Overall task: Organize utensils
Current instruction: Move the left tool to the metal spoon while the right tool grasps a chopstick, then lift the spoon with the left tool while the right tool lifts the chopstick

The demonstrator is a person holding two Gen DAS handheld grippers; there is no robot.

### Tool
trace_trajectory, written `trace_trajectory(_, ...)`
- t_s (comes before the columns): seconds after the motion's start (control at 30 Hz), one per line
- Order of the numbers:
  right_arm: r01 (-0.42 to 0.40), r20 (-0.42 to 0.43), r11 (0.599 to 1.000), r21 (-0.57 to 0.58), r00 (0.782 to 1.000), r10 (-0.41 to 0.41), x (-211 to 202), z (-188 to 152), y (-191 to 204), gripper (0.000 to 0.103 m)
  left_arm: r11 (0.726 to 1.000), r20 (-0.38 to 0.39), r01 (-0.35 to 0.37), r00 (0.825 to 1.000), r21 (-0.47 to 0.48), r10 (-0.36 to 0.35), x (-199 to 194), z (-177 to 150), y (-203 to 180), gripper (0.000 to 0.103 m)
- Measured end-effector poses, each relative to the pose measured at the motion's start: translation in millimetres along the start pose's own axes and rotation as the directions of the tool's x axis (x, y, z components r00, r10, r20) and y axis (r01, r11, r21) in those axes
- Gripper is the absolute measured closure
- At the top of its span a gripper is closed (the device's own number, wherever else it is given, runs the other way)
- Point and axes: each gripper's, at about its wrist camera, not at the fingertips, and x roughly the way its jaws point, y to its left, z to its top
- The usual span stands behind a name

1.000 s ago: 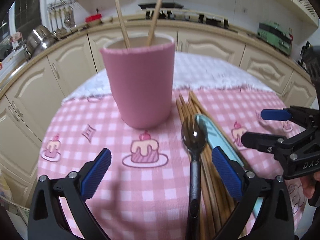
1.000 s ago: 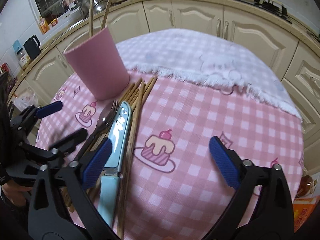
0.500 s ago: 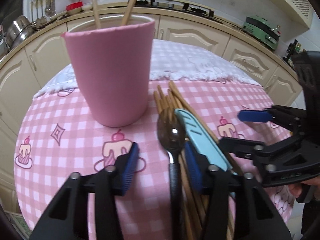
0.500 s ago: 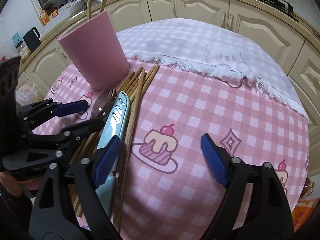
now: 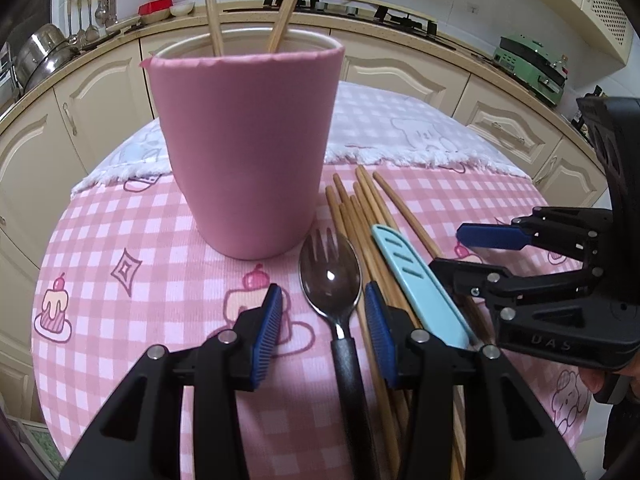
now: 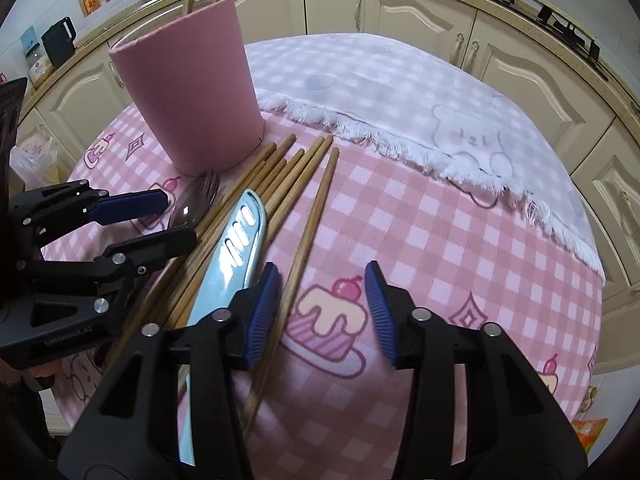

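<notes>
Two claws half-closed, gripping nothing — left claw (image 5: 323,330) straddles the spoon (image 5: 330,280), right claw (image 6: 322,314) beside a chopstick (image 6: 308,232) — bound for the cup (image 5: 244,148).

Between our right gripper's (image 6: 320,316) half-closed, just-narrowed pads we see 1 stray chopstick (image 6: 308,236) beside the left pad (image 6: 262,316), the light-blue knife (image 6: 232,260) farther left, and the pink cup (image 6: 188,96) well ahead, left.
</notes>
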Motion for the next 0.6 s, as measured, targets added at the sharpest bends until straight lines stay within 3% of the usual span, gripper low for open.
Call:
trace_trajectory(0.1, 0.002, -0.011, 1.0, 0.006, 1.0, -0.001, 3, 6, -1, 0.068, 1.0, -0.006, -0.005, 1.0, 0.001, 0.005, 3, 4, -1, 0.061)
trace_trajectory(0.17, 0.007, -0.01, 1.0, -0.005, 1.0, -0.007, 5, 8, 2, 0.072, 1.0, -0.009, 0.0, 1.0, 0.0, 0.0, 4, 5, -2, 0.069)
trace_trajectory(0.27, -0.02, -0.009, 1.0, -0.024, 1.0, 0.019, 5, 9, 8, 0.093, 1.0, -0.009, 0.001, 1.0, 0.0, -0.001, 5, 6, -5, 0.072)
trace_trajectory(0.6, -0.133, 0.059, 0.991, 0.034, 0.99, 0.131, -10, -4, -7, 0.097, 0.999, 0.035, 0.035, 0.999, -0.039, -0.033, -13, -10, -2, 0.072)
